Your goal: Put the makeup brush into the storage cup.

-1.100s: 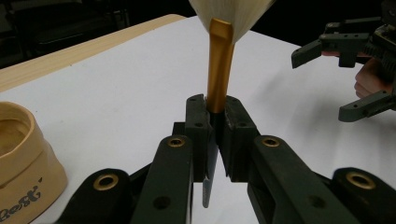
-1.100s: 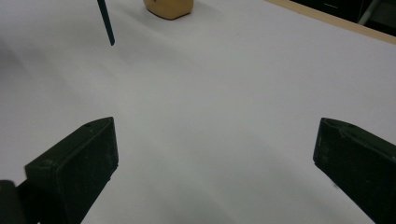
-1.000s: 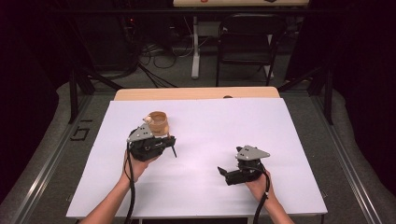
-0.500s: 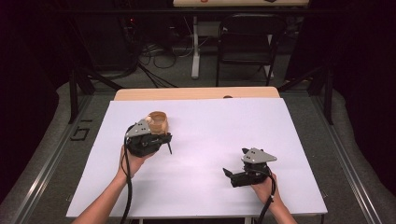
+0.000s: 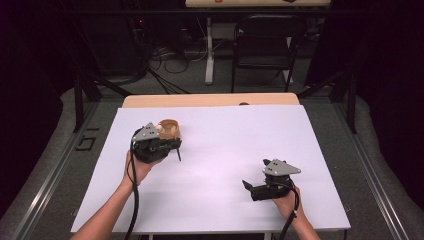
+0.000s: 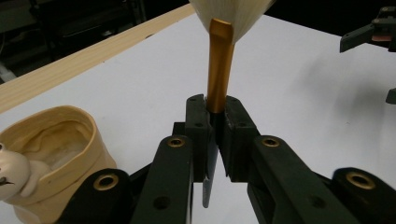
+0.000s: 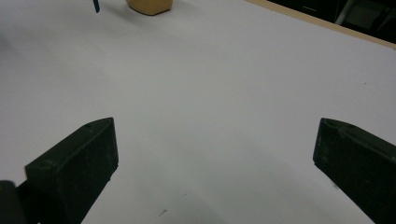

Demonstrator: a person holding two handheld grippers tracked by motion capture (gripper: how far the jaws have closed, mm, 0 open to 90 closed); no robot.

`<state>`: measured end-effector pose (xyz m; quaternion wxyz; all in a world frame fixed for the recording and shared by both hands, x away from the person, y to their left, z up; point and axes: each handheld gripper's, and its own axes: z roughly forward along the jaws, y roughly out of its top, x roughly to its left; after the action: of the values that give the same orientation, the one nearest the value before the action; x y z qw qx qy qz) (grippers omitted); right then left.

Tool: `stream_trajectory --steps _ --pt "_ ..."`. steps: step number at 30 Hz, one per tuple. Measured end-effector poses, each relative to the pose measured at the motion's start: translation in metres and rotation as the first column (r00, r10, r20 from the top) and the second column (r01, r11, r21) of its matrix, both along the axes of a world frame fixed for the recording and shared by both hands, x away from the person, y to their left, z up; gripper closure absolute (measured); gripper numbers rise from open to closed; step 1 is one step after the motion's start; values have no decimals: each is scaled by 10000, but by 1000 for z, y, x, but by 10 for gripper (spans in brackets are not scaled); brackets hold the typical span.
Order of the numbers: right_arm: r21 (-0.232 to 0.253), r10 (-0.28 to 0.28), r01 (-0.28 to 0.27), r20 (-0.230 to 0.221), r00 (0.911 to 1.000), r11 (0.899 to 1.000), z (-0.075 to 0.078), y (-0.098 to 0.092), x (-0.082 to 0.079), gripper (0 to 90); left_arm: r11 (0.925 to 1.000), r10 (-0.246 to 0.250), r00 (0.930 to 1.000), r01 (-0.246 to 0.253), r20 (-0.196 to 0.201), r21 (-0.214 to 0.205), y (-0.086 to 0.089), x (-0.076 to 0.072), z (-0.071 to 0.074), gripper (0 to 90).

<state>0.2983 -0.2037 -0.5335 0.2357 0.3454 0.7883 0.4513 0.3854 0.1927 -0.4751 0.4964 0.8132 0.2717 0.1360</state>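
While the left gripper [image 6: 214,116] is clamped on a brush [image 6: 218,70] at its gold ferrule, the pale bristles are seen fanning out at the top of the left gripper view and the dark handle end pointing down between the jaws. A tan cup [image 5: 170,130] is found standing on the white sheet [image 5: 225,150], just beside that gripper [image 5: 167,145]. The right gripper [image 5: 252,187] is held low over the sheet's near right part, well apart, jaws spread wide with nothing between them.
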Motion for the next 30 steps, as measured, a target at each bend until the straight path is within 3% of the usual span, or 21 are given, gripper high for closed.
stream_trajectory --steps 14,23,30 --pt "-136 22 -23 -54 10000 9999 -3 0 2 0 9994 219 9997 -217 -88 268 7 14 10 828" --pt "138 18 -16 -101 9999 9999 -2 -4 4 0 9987 179 9997 -172 -141 479 6 23 13 828" --pt "37 -12 12 -42 10000 10000 -2 -4 4 0 9983 209 9998 -205 -65 544 8 25 20 828"
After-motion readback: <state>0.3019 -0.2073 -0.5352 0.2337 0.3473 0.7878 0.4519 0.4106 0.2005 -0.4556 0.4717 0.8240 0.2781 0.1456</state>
